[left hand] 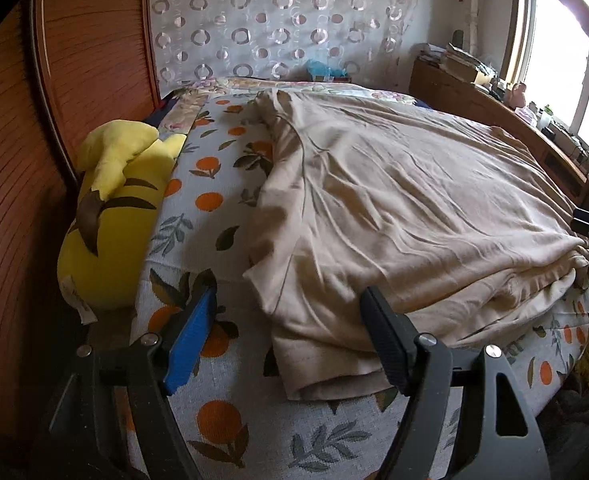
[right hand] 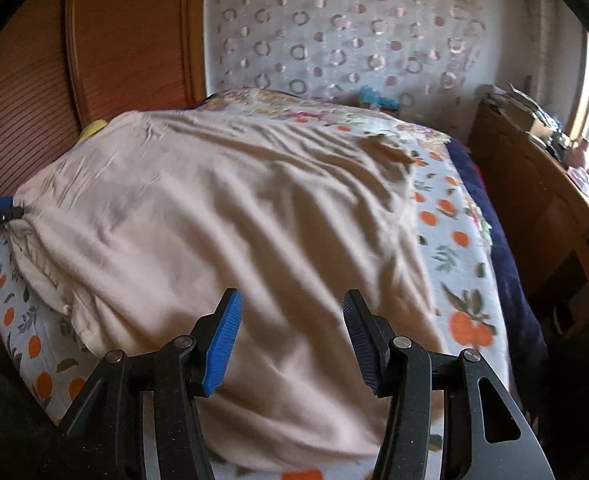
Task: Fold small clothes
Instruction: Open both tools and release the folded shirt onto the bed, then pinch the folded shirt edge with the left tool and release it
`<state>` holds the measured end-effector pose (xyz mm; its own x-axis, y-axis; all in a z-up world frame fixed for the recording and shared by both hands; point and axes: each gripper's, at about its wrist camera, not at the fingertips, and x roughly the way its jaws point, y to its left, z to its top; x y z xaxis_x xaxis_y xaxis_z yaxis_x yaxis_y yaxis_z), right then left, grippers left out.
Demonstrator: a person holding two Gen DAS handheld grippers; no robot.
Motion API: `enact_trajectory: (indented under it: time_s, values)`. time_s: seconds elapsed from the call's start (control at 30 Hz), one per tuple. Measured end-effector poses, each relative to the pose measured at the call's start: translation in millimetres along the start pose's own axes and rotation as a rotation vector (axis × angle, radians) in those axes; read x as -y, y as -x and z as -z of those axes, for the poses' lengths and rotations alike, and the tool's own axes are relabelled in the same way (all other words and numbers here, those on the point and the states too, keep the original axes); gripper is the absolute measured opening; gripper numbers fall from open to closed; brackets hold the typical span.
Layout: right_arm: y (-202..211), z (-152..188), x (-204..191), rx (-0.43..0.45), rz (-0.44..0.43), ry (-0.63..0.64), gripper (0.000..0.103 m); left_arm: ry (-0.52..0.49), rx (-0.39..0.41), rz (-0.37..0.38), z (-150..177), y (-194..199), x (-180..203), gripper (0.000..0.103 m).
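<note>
The beige garment (left hand: pixel 394 216) lies spread on the orange-print sheet (left hand: pixel 214 400). The left gripper (left hand: pixel 290 320) and the right gripper (right hand: pixel 290 320) are both spread wide, seemingly holding nothing.

The beige garment (left hand: pixel 394 216) covers most of the bed (left hand: pixel 222 432), leaving 2 bare strips of orange-print sheet: 1 along its left side and 1 along the near edge. A yellow plush toy (left hand: pixel 114 216) blocks the far left, pressed against the wooden panel (left hand: pixel 10 200). On the right, a cluttered wooden shelf (right hand: pixel 534 200) runs beside the bed.
</note>
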<state>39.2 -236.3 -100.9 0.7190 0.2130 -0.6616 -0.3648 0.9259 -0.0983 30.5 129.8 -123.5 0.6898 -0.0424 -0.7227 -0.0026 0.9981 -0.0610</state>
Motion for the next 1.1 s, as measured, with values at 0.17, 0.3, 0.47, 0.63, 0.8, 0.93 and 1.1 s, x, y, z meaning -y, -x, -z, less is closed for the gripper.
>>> enact_trajectory:
  time_s: [0.17, 0.3, 0.47, 0.63, 0.8, 0.93, 1.1]
  values:
    - [-20.3, -4.2, -0.2, -0.032, -0.007, 0.021, 0.055, -0.001, 0.009, -0.007, 1.5, 1.5, 1.4, 0.076]
    - [-24.5, -2.5, 1.6, -0.042, -0.009, 0.030, 0.055, 0.014, 0.014, -0.004, 4.0, 4.9, -0.8, 0.076]
    - [-24.6, -3.5, 2.6, -0.051, -0.039, 0.009, 0.057, 0.075, 0.030, 0.020, 8.6, 15.3, -7.5, 0.074]
    - [-28.3, -5.9, 2.5, -0.056, -0.044, 0.009, 0.060, 0.098, 0.043, 0.042, 11.9, 22.8, -6.1, 0.060]
    - [-27.3, -5.1, 1.3, -0.052, -0.042, 0.004, 0.060, 0.088, 0.032, 0.041, 10.9, 17.3, -0.7, 0.059]
    - [-26.4, -3.9, 0.4, -0.050, -0.041, 0.003, 0.060, 0.067, 0.037, 0.021, 12.7, 13.1, 2.3, 0.054]
    - [-26.3, -3.6, 0.8, -0.050, -0.042, 0.003, 0.060, 0.074, 0.045, 0.019, 12.9, 12.5, 2.2, 0.035]
